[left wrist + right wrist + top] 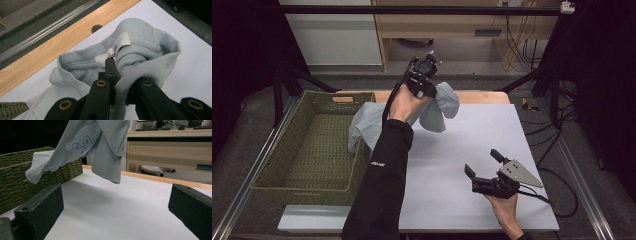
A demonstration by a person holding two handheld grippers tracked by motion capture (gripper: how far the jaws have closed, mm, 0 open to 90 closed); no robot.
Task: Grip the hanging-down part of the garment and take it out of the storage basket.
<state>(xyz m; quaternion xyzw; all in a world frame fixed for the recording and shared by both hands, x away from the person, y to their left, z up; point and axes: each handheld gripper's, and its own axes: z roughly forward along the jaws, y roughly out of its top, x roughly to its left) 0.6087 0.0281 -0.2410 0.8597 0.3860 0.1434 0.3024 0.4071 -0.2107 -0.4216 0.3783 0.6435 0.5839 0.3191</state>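
A pale blue garment (439, 102) hangs in the air over the far part of the white table (492, 135). My left gripper (422, 80) is shut on it near the ribbed collar and white label (122, 42), with cloth bunched between the jaws (120, 82). One part of the garment (362, 125) drapes over the rim of the green woven basket (312, 145). From the right gripper view the garment (100, 142) shows a printed frog and a sleeve hanging above the table. My right gripper (482, 164) stands open near the table's front right, nothing between its jaws.
The green woven basket (15, 175) stands on the left side of the table. A wooden strip (477, 96) runs along the table's far edge. Beyond it is a wooden cabinet (462, 25) with cables. Black frame bars rise at both sides.
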